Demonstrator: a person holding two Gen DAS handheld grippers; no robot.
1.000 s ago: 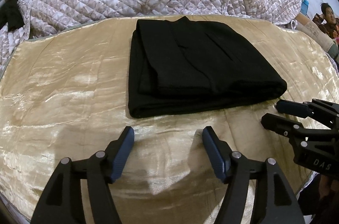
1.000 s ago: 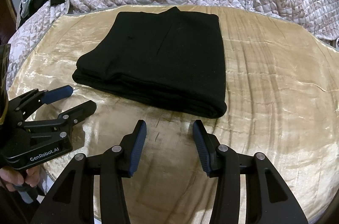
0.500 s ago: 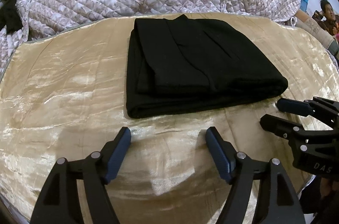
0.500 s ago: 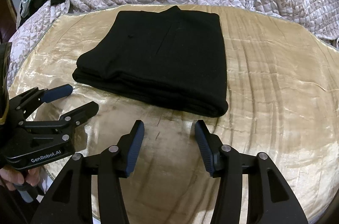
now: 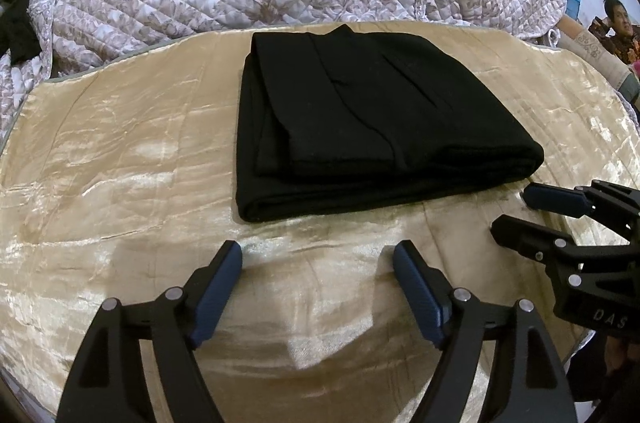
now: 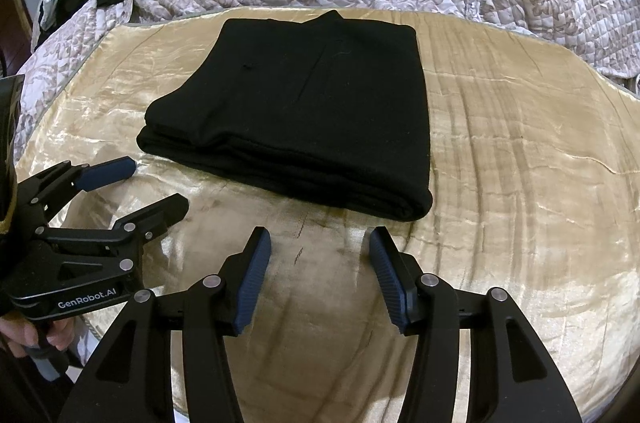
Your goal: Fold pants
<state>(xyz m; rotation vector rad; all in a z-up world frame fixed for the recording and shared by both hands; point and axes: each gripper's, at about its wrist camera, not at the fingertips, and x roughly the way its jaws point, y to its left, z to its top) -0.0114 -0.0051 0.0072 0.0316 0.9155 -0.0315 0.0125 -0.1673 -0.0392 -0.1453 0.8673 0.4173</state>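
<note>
Pants (image 5: 372,119) are lying as a compact folded stack on the gold bedspread (image 5: 120,183) (folding apparently finished), left gripper (image 5: 318,263) fingers opening with nothing between, right gripper (image 6: 320,243) fingers standing apart, empty.

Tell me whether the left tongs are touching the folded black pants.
Apart. The left wrist view shows gold cloth between the opening, empty left tongs and the near edge of the pants.
</note>
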